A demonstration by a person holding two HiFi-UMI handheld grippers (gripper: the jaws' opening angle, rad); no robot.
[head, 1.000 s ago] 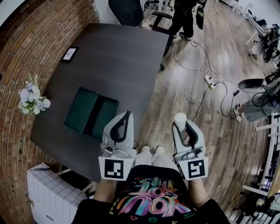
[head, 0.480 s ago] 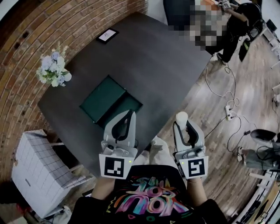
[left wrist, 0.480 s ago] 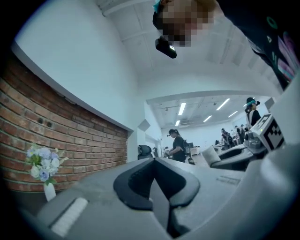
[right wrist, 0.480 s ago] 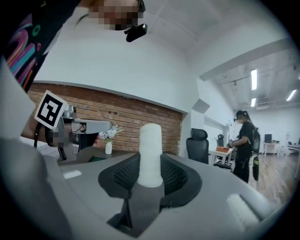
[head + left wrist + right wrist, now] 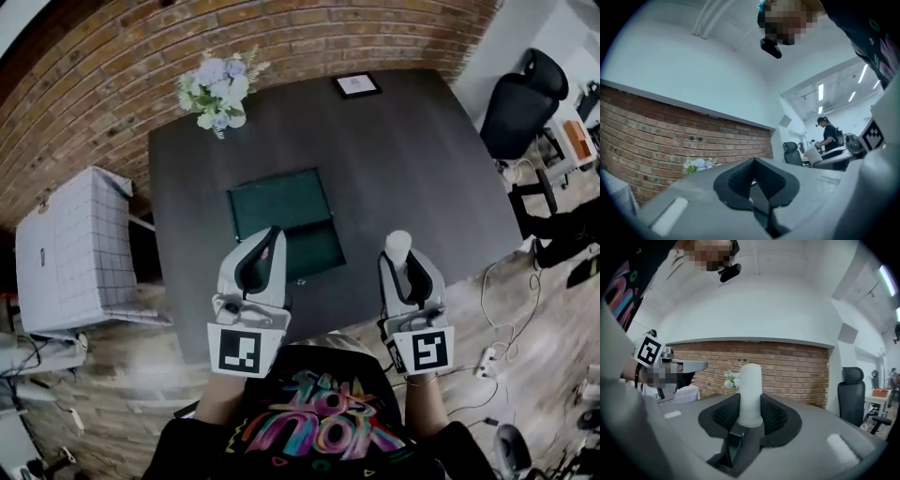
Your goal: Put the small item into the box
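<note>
Dark table (image 5: 412, 159): standing against a brick wall (image 5: 94, 66), carrying flowers (image 5: 217, 92) and an open green box (image 5: 281, 202).
White cylinder (image 5: 751, 390): sticking up between the right gripper (image 5: 751, 417)'s clamping jaws, hovering right of the box.
Left gripper (image 5: 753, 161): jaws pressing together on nothing.
Since before: table and box are now sitting straight ahead, no longer off left.

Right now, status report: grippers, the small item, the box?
Left gripper shut, empty. Right gripper shut on white cylinder, upright. Green box open on table, ahead of left gripper. Flowers beyond box, nothing in path.
</note>
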